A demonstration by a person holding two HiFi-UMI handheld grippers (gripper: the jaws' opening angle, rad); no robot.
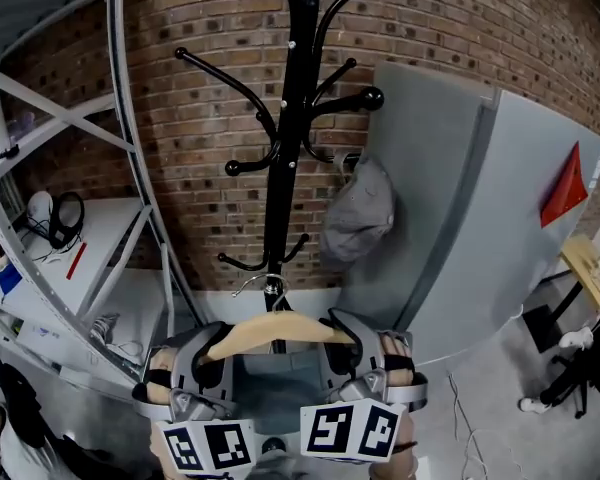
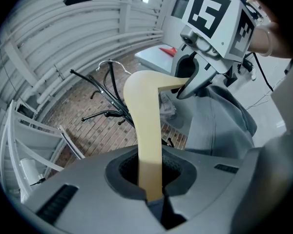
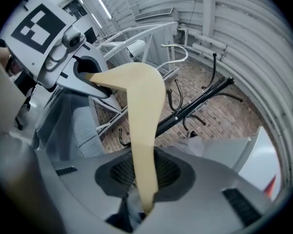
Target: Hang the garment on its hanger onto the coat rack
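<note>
The wooden hanger (image 1: 280, 330), with a grey-blue garment (image 1: 275, 388) draped below it, is held level just before the black coat rack (image 1: 290, 118), its metal hook (image 1: 267, 284) near the lowest pegs. One end is pinched by the left gripper (image 2: 150, 191), the other by the right gripper (image 3: 144, 191). Black-and-white square markers (image 1: 350, 430) are carried on each gripper's cube.

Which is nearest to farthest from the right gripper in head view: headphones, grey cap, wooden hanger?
1. Wooden hanger, clamped in the right gripper's jaws.
2. Grey cap, on the coat rack above it.
3. Headphones, far-left shelf.
</note>
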